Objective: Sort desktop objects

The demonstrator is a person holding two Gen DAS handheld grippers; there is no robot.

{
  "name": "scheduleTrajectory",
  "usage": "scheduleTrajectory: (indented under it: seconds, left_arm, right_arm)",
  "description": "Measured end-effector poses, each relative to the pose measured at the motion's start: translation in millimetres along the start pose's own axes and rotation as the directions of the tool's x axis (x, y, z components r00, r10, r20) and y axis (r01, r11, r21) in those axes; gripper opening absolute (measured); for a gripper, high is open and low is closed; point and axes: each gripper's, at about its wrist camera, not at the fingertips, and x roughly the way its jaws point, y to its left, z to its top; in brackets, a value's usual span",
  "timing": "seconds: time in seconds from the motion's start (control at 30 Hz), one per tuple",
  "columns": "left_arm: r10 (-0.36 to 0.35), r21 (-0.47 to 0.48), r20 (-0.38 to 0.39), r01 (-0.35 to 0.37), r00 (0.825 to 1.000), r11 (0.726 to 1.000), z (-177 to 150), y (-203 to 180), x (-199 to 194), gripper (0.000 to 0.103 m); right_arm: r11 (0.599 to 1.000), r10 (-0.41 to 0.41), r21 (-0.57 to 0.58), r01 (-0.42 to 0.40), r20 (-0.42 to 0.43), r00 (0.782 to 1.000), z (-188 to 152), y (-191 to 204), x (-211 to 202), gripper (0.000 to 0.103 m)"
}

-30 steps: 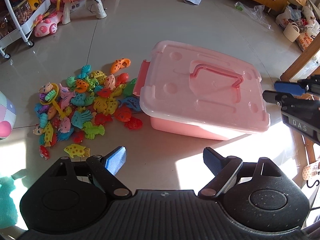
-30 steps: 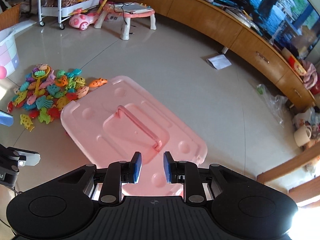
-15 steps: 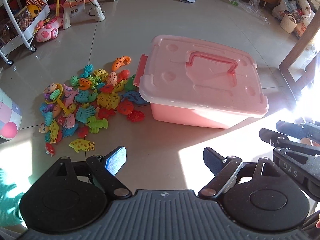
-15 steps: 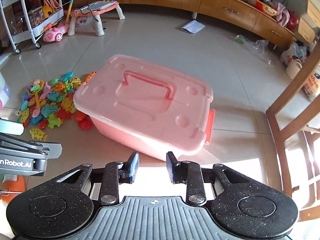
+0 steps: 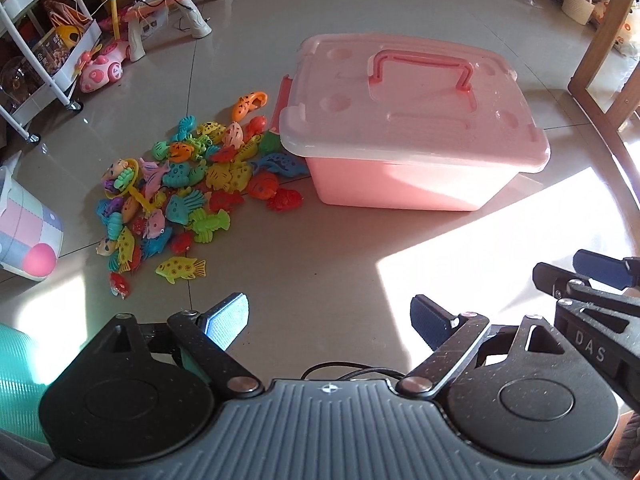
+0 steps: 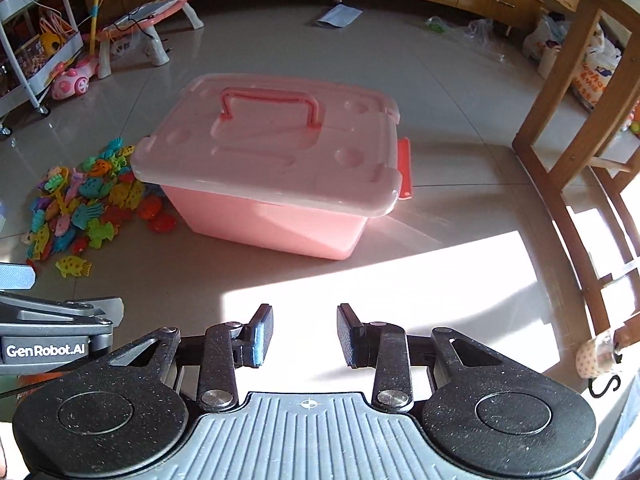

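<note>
Pink box (image 5: 404, 120) lidded (handle up), toy fish (image 5: 188, 188) at its nine o'clock, left gripper (image 5: 328, 320) wide open, empty, right gripper (image 6: 305, 334) just opening, empty.

A lidded pink box (image 6: 276, 168) sits on the floor (image 6: 420, 92), toy fish (image 6: 84, 200) piled against its left side; the right gripper (image 6: 305, 334), jaws just opening, holds nothing.

A pale pink plastic storage box (image 5: 400, 184) carries a translucent pink lid (image 5: 408, 108) with a darker pink handle (image 5: 420, 66). Left, multicoloured plastic toy fish (image 5: 184, 196); nearest, a yellow spotted fish (image 5: 182, 268).
</note>
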Motion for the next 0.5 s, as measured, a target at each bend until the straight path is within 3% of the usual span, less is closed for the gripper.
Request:
scheduleTrajectory:
  seconds: [0.27,0.5]
  left_arm:
    - [-0.002,0.02,0.046,0.001,0.999,1.0,-2,-2,-8,0.095]
    - [0.02,0.015,0.137,-0.022,0.99,1.0,-4,3,-17,0.099]
  right_arm:
    - [1.0,0.017,-0.002,-0.017,0.014,1.0,-4,6,-4,0.034]
    - [1.0,0.018,0.022,-0.018,0.016,1.0,-3,5,-2,0.04]
